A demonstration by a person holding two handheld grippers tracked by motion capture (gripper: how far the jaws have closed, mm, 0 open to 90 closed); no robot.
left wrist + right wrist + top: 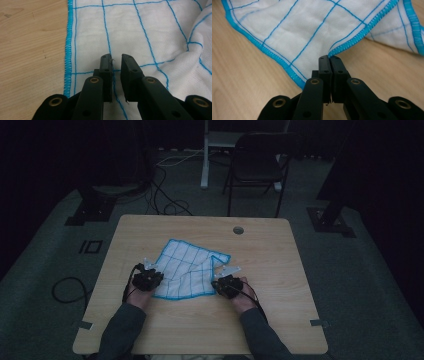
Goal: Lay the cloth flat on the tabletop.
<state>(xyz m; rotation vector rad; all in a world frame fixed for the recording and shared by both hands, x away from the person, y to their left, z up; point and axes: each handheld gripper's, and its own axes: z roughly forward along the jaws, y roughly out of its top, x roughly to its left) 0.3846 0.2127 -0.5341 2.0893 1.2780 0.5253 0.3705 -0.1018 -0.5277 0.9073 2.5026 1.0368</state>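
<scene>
- White cloth (187, 269) with blue grid lies rumpled mid-table (280, 255); a folded flap overlaps its right side
- left gripper (115, 65) hovers over it, jaws slightly parted, empty
- right gripper (329, 62) pinches its blue hem
- chair (256, 162) stands beyond

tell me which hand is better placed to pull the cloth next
Right, probably. The right gripper has its jaws shut on the cloth at its blue hem, ready to pull. The left gripper sits over the cloth with a gap between its jaws, gripping nothing.
</scene>
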